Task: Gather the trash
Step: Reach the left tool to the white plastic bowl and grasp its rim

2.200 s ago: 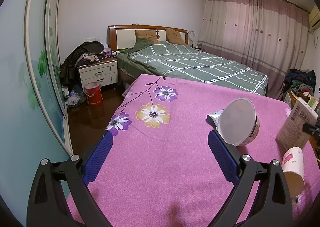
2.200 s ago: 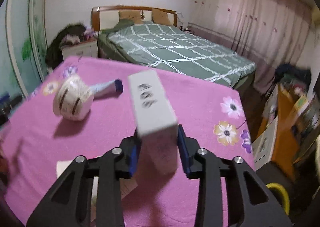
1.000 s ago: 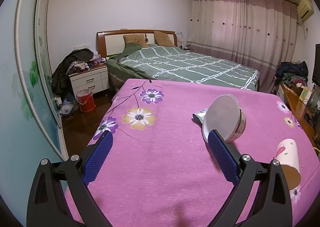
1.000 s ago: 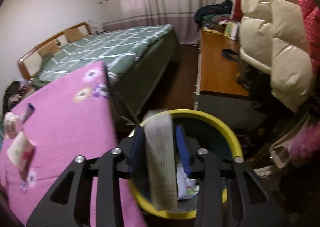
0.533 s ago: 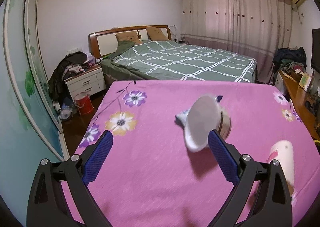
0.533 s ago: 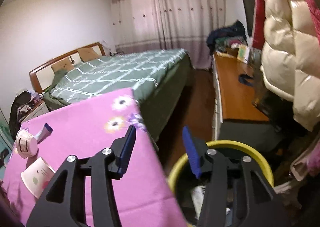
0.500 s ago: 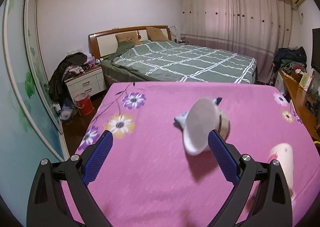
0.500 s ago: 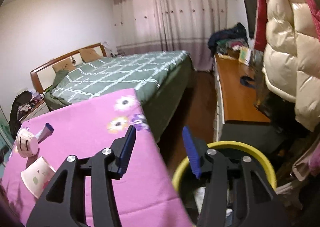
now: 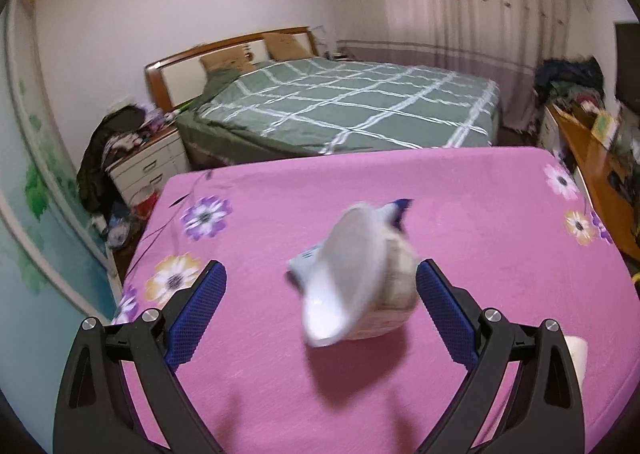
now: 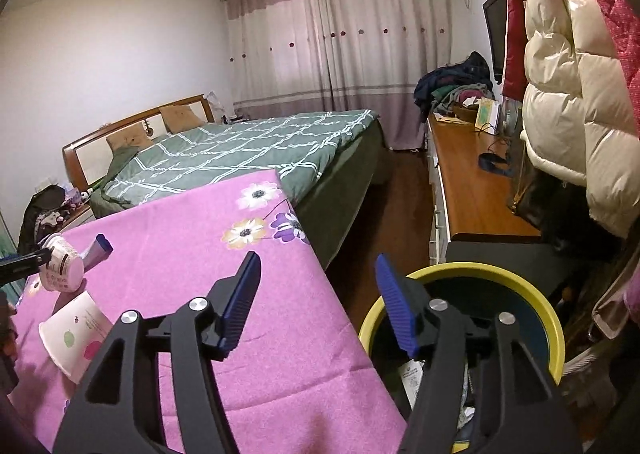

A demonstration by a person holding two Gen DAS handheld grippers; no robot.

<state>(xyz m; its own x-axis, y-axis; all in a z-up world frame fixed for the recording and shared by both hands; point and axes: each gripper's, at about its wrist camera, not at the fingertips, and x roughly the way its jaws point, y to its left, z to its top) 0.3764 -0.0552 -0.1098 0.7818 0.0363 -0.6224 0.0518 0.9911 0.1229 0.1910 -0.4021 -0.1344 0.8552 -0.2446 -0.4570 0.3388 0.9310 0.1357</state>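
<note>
Gone from the right gripper (image 10: 318,296) is the box it carried a moment ago; its blue pads now stand apart with nothing between them, held above the near right corner of the pink cloth (image 10: 224,254) and the yellow-rimmed bin (image 10: 532,296) just beside that corner. Papers show down inside the bin.

Over on the left, the left gripper (image 9: 320,294) has swung in on the tub (image 9: 360,282), which now sits between its wide-open fingers instead of off by the right one. No contact visible: the tub lies closer to the right pad, with a broad stretch of cloth between it and the left pad. It's on its side near the middle of the cloth, blurred, white lid facing near-left toward the camera, its axis running back and to the right. Behind it, touching or tucked just under, a tube (image 9: 394,210) with a dark blue end pointing toward the far edge.

A paper cup (image 10: 74,334) lies tipped over near the front edge, mouth toward the near-left in the right wrist view, close to the tub.
</note>
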